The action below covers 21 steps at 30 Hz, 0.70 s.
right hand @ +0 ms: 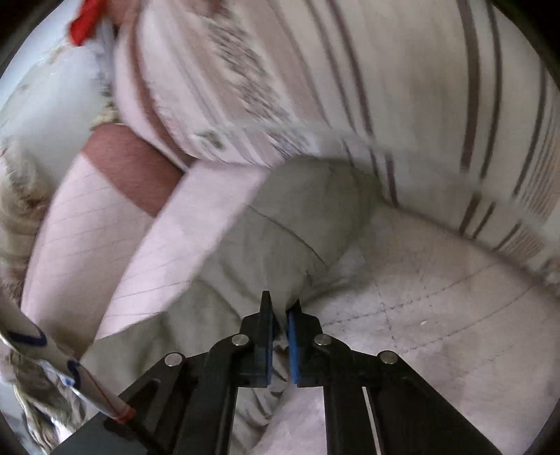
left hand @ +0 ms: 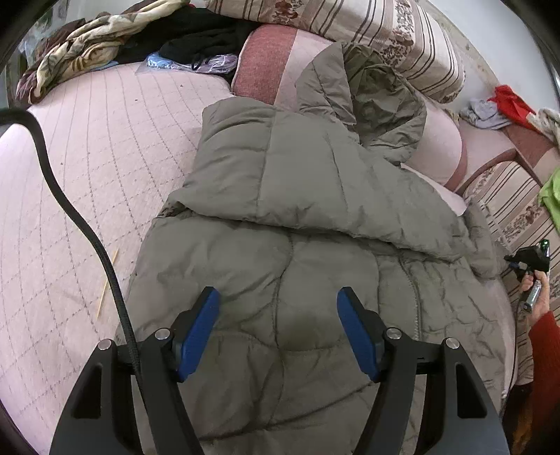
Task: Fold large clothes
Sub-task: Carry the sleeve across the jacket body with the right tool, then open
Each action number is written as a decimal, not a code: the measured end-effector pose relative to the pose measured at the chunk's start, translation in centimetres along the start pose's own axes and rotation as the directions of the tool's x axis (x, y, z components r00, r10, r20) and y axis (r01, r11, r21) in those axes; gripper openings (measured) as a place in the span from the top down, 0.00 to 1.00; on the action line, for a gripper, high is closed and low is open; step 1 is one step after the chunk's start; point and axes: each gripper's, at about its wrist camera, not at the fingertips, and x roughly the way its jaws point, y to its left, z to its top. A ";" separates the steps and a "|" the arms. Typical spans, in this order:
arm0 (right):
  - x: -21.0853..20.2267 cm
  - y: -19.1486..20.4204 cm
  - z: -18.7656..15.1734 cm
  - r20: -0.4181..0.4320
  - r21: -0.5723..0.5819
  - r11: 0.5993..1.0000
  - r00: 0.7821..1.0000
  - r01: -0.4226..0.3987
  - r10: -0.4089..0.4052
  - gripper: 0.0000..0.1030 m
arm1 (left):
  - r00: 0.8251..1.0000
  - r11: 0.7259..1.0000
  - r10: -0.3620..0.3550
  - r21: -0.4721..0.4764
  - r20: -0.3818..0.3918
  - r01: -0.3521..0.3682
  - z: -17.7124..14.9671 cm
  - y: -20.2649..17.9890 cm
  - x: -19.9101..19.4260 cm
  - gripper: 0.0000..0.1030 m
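Note:
A large grey-olive puffer jacket (left hand: 297, 168) lies on a pink quilted bed (left hand: 105, 147). One part is folded over across its middle and the hood is bunched toward the pillows. My left gripper (left hand: 277, 292) hovers over the jacket's near part, open, with nothing between its blue pads (left hand: 199, 329). In the right wrist view my right gripper (right hand: 281, 304) is shut on a pinched fold of the jacket (right hand: 280, 224) at its edge, with fabric showing between the pads. At the right edge of the left wrist view, a hand in a red sleeve (left hand: 539, 297) holds that tool.
Striped pillows (left hand: 385, 31) and a pink bolster (left hand: 266, 59) line the far side. Crumpled blankets and black clothes (left hand: 196, 38) are piled at the back left. A black cable (left hand: 70, 210) and a thin wooden stick (left hand: 108, 283) cross the bed at the left. A striped cushion (right hand: 420, 87) lies close behind the right gripper.

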 end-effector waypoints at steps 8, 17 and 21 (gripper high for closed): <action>-12.0 10.9 -3.0 0.093 -0.294 0.947 0.983 -0.126 0.160 0.93 | 0.999 1.000 -0.010 -0.019 0.048 0.011 0.4 0.9 -2.7 0.33; -15.9 24.5 -18.9 -0.168 -0.634 0.676 0.921 -0.375 0.352 0.93 | 0.989 0.996 0.034 -0.083 0.142 -0.023 1.3 3.3 -5.8 0.33; -12.8 27.1 -27.1 -0.322 -0.664 0.594 0.891 -0.454 0.322 0.92 | 0.984 0.993 0.059 -0.110 0.171 -0.040 1.9 4.2 -6.6 0.33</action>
